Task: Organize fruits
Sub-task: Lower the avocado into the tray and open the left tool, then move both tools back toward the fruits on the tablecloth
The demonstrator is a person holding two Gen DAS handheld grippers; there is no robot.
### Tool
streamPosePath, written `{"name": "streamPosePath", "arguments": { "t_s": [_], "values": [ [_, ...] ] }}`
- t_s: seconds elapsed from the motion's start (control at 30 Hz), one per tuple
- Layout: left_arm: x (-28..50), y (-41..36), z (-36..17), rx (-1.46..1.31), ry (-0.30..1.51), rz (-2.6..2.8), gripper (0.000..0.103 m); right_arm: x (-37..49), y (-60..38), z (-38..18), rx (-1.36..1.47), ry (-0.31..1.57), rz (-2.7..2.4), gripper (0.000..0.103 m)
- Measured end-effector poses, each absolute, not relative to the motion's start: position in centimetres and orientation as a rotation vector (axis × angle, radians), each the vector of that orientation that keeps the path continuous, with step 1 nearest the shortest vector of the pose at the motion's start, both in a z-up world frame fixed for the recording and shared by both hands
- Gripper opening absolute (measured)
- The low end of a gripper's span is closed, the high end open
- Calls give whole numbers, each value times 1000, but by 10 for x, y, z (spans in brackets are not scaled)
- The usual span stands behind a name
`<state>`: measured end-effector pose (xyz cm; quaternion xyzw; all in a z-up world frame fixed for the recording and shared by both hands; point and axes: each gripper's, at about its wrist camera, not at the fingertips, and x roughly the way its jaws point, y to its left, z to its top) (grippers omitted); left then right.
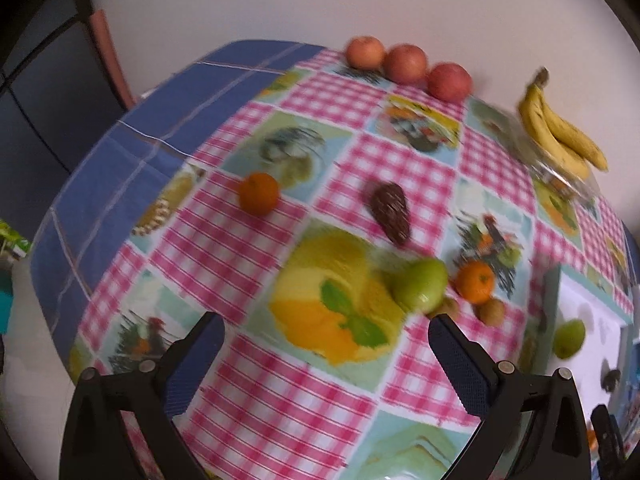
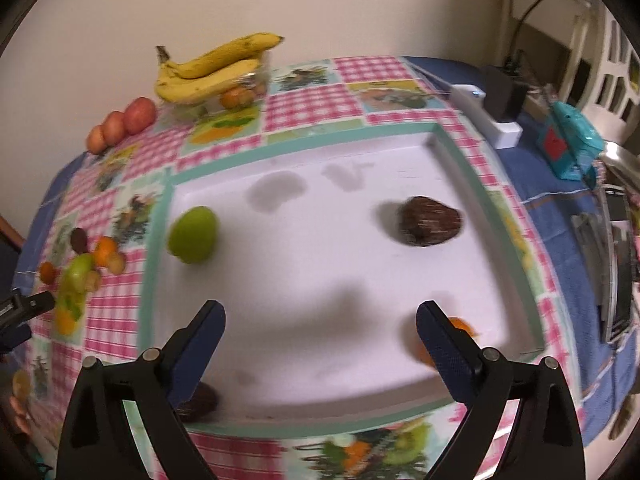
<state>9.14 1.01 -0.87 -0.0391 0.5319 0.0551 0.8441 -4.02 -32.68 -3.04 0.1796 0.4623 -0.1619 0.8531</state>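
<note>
We are holding the left gripper [image 1: 326,328] spread wide and empty over the tablecloth [image 1: 224,240]; its right finger [image 1: 460,356] is sitting just beside a green pear [image 1: 420,286]. We are keeping the right gripper [image 2: 320,316] equally wide, gripping nothing, above the white tray [image 2: 320,280]. A green fruit [image 2: 193,234] and a dark avocado [image 2: 430,222] are lying well apart in the tray, an orange [image 2: 460,326] partly behind our right finger. Bananas [image 2: 208,72] and apples [image 1: 406,64] are lining the wall side.
</note>
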Motion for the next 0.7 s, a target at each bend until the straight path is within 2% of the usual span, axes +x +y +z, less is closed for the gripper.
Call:
{"name": "streamPosePath", "arguments": {
  "t_s": [0.3,0.7],
  "values": [
    [114,16,7,-58,1067,74,103,-19,-295,-18,365,939,-255,96],
    [160,29,10,-127,1084,39,102,23,-267,29,323,844,-202,96]
  ]
}}
